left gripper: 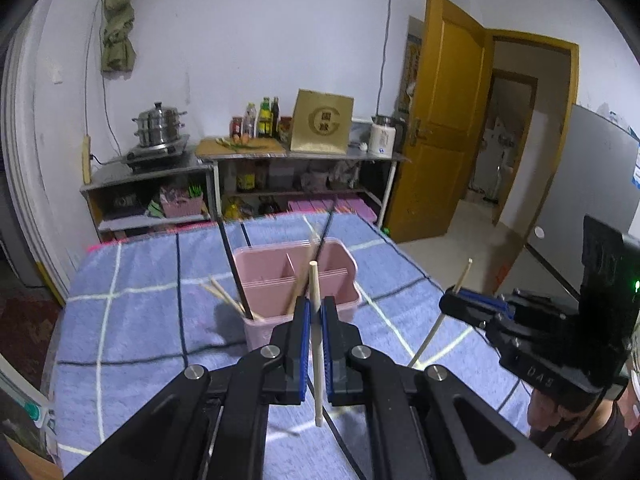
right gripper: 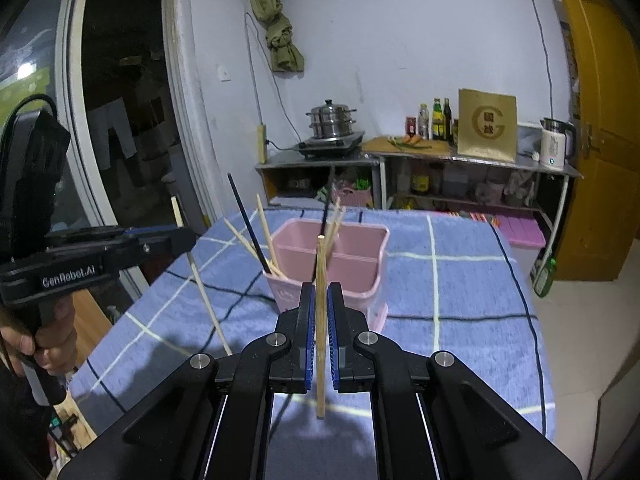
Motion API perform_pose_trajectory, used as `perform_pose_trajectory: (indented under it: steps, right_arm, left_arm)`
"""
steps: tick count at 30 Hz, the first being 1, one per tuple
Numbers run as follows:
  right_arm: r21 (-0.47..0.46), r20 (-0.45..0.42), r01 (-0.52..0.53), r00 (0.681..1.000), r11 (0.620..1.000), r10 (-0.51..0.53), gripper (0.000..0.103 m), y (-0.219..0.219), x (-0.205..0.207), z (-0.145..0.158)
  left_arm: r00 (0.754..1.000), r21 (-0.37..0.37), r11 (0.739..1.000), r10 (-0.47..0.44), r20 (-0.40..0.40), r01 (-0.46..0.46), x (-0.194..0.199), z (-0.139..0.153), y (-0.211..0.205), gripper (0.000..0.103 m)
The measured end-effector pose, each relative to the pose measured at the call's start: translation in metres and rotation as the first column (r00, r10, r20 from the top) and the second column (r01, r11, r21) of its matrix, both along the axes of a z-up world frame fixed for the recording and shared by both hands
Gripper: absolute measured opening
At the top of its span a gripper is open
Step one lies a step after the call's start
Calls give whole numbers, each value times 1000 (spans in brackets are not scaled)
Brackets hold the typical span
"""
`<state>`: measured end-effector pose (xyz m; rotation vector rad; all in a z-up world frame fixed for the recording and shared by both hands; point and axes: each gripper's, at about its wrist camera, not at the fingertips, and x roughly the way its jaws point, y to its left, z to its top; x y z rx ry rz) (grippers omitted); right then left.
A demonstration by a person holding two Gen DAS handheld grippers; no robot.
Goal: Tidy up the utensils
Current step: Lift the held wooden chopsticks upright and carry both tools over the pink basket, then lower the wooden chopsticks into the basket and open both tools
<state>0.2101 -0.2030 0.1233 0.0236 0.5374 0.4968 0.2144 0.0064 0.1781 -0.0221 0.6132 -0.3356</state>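
A pink divided utensil holder [left gripper: 340,264] [right gripper: 360,264] stands on the blue checked cloth. It holds several light wooden chopsticks [left gripper: 222,295] [right gripper: 265,232] and black chopsticks [left gripper: 234,268] [right gripper: 248,224]. My left gripper [left gripper: 316,308] is shut on a light wooden chopstick [left gripper: 317,360], held near upright just in front of the holder. My right gripper [right gripper: 320,296] is shut on another wooden chopstick [right gripper: 321,320], also near upright before the holder. Each gripper shows in the other's view: the right one [left gripper: 460,300] and the left one [right gripper: 180,232].
The table under the blue checked cloth [left gripper: 140,320] [right gripper: 460,300] ends at a far edge. Behind it stand metal shelves with a steamer pot [left gripper: 160,124], bottles [right gripper: 438,114], a kettle [right gripper: 554,146]. A wooden door [left gripper: 448,120] is at the right.
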Motion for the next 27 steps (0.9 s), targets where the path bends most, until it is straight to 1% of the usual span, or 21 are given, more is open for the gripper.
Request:
perform_pose_trajectory:
  steps: [6, 14, 19, 27]
  right_arm:
    - [40, 33, -10, 999, 999, 9, 6, 10, 17, 21]
    - [79, 84, -13, 996, 997, 6, 6, 24, 44, 44]
    - [107, 101, -4, 995, 994, -7, 6, 31, 64, 48]
    - [102, 110, -2, 994, 995, -9, 6, 44, 95, 39]
  left_arm:
    - [999, -11, 1000, 18, 48, -18, 18, 30, 7, 5]
    - [994, -39, 998, 60, 92, -57, 56, 57, 17, 5]
    - [992, -42, 996, 79, 104, -75, 81, 58, 20, 5]
    - [992, -32, 996, 90, 88, -88, 118, 35, 21, 5]
